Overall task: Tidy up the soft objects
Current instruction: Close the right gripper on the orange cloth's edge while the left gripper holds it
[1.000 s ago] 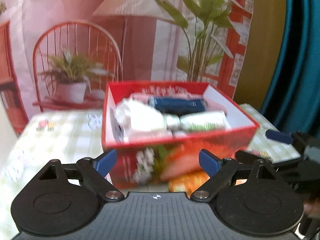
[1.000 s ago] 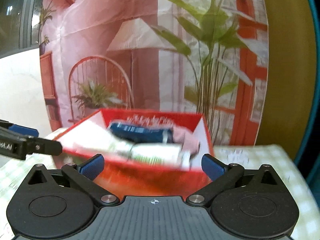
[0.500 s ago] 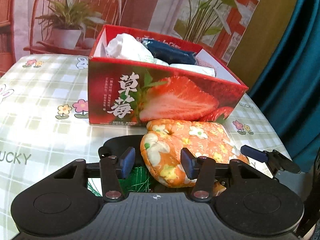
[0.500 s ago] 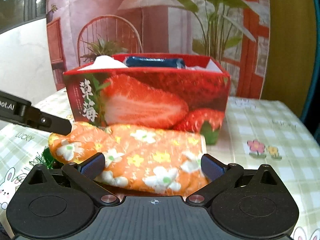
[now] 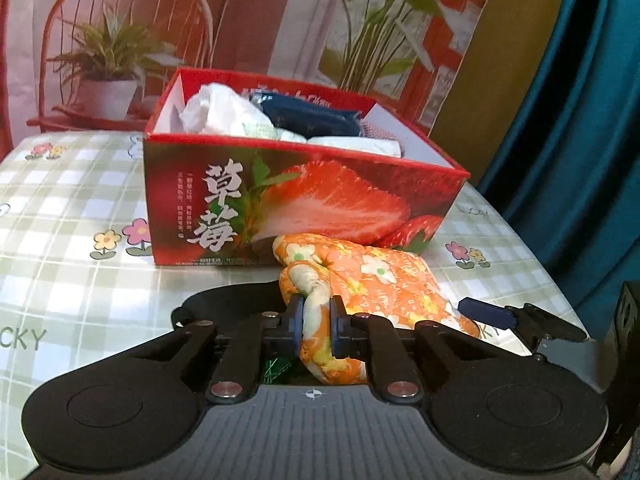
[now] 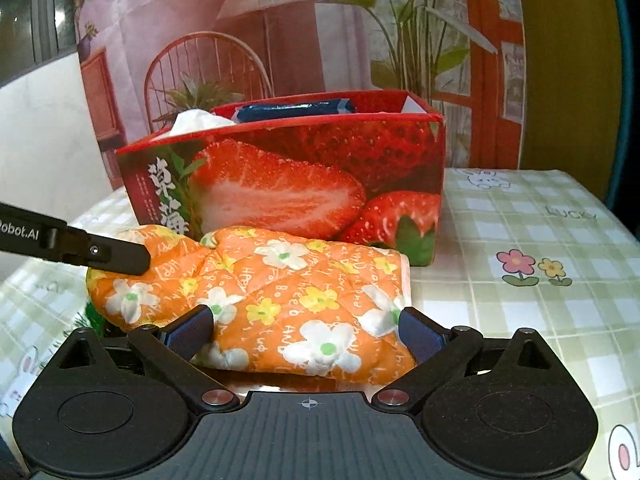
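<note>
The left claw has just closed and pinches the mitt lying on the bench before the box, the right claw spread around it; next, I think, lift it into the box.

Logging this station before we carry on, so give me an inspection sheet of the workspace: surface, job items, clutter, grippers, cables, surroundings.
Surface: table under a green checked cloth with flower and rabbit prints.
Job's things: orange flowered mitt lying in front of the strawberry box; the box holds a dark blue packet and white soft packs.
Clutter: something green and black under the mitt, unclear.
Grippers: left gripper has just closed, pinching the mitt's edge; right gripper open, straddling the mitt.
Cables: nothing seen.
Surroundings: printed backdrop of chair, lamp, plants; teal curtain.
</note>
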A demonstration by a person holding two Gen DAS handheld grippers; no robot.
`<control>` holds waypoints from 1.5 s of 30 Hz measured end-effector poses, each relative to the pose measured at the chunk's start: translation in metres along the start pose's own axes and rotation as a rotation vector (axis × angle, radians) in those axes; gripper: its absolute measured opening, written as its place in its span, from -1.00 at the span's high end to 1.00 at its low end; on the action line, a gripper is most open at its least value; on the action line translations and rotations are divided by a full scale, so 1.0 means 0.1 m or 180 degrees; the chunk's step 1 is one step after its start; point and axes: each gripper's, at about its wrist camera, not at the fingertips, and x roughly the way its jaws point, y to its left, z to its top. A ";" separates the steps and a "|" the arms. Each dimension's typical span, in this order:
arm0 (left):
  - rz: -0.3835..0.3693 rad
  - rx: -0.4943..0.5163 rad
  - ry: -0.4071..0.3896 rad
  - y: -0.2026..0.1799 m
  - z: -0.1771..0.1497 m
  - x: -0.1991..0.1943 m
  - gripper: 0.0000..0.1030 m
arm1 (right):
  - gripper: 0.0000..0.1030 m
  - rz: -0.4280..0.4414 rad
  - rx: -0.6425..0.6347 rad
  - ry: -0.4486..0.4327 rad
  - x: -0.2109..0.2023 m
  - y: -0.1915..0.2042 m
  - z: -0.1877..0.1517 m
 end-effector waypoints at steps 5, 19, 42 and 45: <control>-0.0049 0.0016 -0.0047 0.01 -0.15 -0.22 0.73 | -0.84 0.0119 0.0122 -0.0031 -0.15 0.03 -0.02; 0.0078 -0.0105 0.0157 0.22 -0.43 -0.10 0.71 | -0.84 -0.0034 0.0176 -0.0081 -0.22 0.06 -0.16; 0.0027 -0.0129 0.0261 0.24 -0.47 -0.02 0.66 | -0.18 -0.0045 0.0114 -0.0155 -0.25 0.07 -0.16; 0.0014 -0.0153 0.0291 0.25 -0.47 -0.01 0.66 | 0.10 -0.0060 0.0193 -0.0221 -0.28 0.02 -0.14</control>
